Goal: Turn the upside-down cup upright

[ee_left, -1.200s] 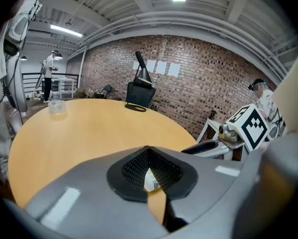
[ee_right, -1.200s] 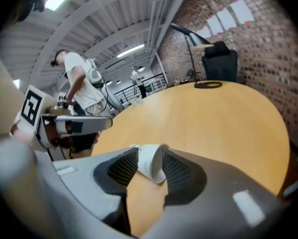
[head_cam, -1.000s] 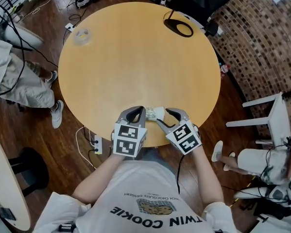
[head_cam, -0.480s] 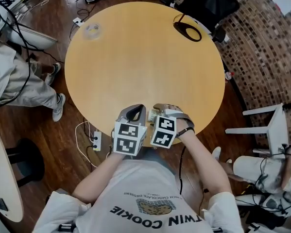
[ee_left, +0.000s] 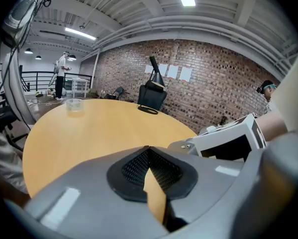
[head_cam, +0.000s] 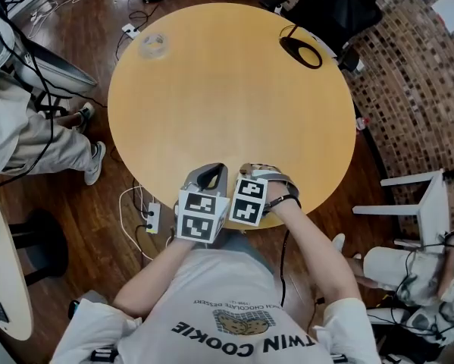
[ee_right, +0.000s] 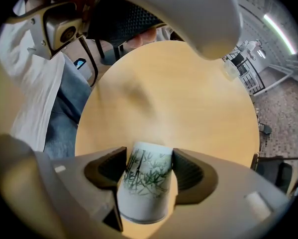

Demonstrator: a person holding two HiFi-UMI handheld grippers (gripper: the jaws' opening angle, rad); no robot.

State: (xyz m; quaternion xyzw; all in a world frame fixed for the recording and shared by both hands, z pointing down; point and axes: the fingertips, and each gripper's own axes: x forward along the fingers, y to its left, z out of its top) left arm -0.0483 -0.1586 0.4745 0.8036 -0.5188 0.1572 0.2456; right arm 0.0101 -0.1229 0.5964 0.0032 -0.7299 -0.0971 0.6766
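Since a second ago our right gripper has swung from level to pointing straight down, lower centre of the head view. Its jaws have just opened wide, then eased in a touch. They're spread either side of the cup, which stands on the table by its bottom edge. Wide end's up, we reckon, so we just need to lift clear. Left gripper: pressed together, empty.
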